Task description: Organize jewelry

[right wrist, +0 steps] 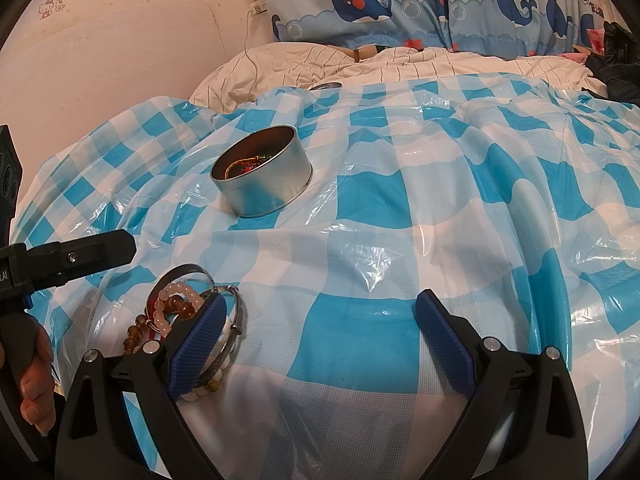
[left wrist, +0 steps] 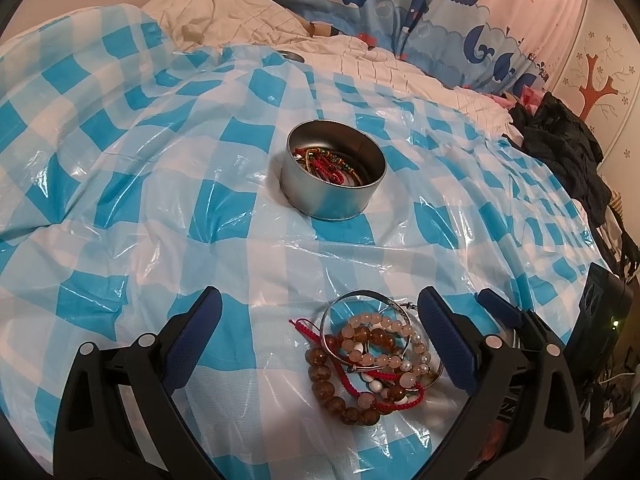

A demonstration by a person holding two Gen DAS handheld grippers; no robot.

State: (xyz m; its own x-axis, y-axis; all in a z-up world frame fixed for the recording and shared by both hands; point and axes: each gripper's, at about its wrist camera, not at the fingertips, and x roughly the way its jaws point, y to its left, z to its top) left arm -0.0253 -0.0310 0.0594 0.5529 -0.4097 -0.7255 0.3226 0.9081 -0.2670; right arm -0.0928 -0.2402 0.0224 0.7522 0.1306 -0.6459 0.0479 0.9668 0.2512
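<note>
On the bed, over a blue-and-white checked plastic sheet (left wrist: 168, 184), a tangled pile of bracelets (left wrist: 372, 356) lies at about 5 o'clock in the left wrist view, well apart from the round metal tin (left wrist: 334, 170) that sits toward 12 o'clock and already holds some red and green cord pieces. The left gripper (left wrist: 320, 340) has its fingers spread wide with nothing between the pads, the pile lying between them and closer to the right-hand one. The right gripper (right wrist: 320, 344) is likewise spread and empty; in its own view the pile sits at 8 o'clock, with its left finger (right wrist: 198, 346) lying over or against the silver bangle (right wrist: 234, 320), though whether it actually touches I cannot tell. The trouble I would expect comes from the tangle: amber beads (left wrist: 340, 384), pink beads (left wrist: 374, 340), a red cord (left wrist: 332, 356) and the bangle are interlaced, so closing on one piece could drag the rest and spill them short of the tin. The thin bangle may slip off the pads. The slick, wrinkled sheet could be pinched along with a bracelet, tugging the tin, which stands on soft bedding and looks slightly tilted in the right wrist view. With both grippers crowding the same pile, they could also knock each other.
</note>
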